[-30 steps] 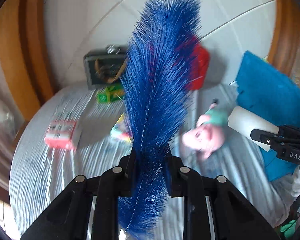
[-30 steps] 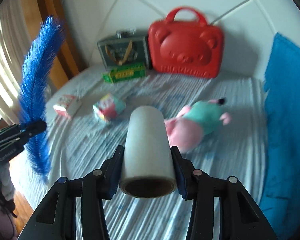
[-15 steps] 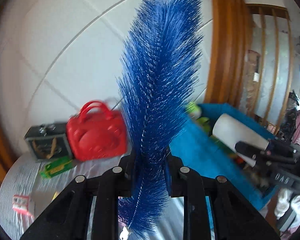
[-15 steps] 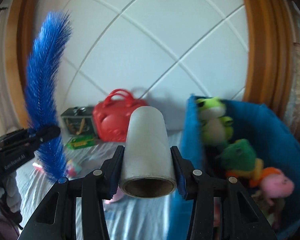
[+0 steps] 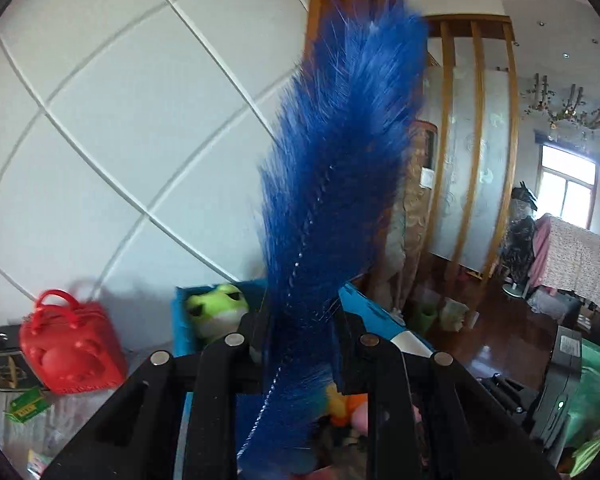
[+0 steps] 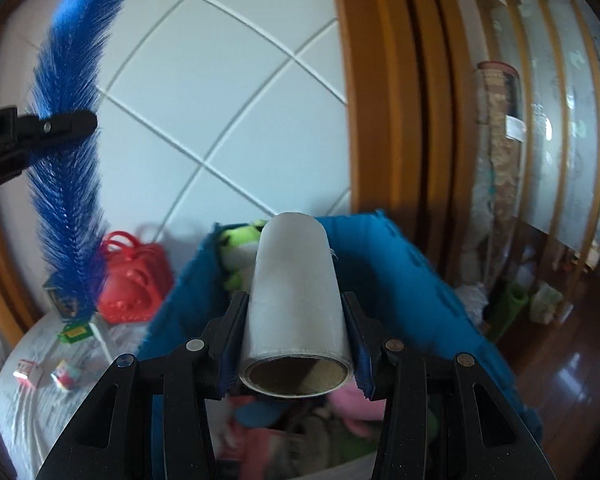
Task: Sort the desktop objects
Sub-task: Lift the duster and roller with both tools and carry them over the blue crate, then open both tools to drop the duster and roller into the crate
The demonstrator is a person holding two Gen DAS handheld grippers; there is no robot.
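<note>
Right wrist view: the right gripper clamps a roll above the blue bin, seemingly for dropping in. At ten o'clock, the left gripper pinches a blue feather upright, likely bin-bound too.

Soft daylight, fisheye warp, motion blur

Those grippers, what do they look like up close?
Both are matte black plastic with angular, triangular cut-outs and round silver screw heads. The right gripper has blue pads inside its fingers. The left gripper carries white lettering on its side, too blurred to read.
</note>
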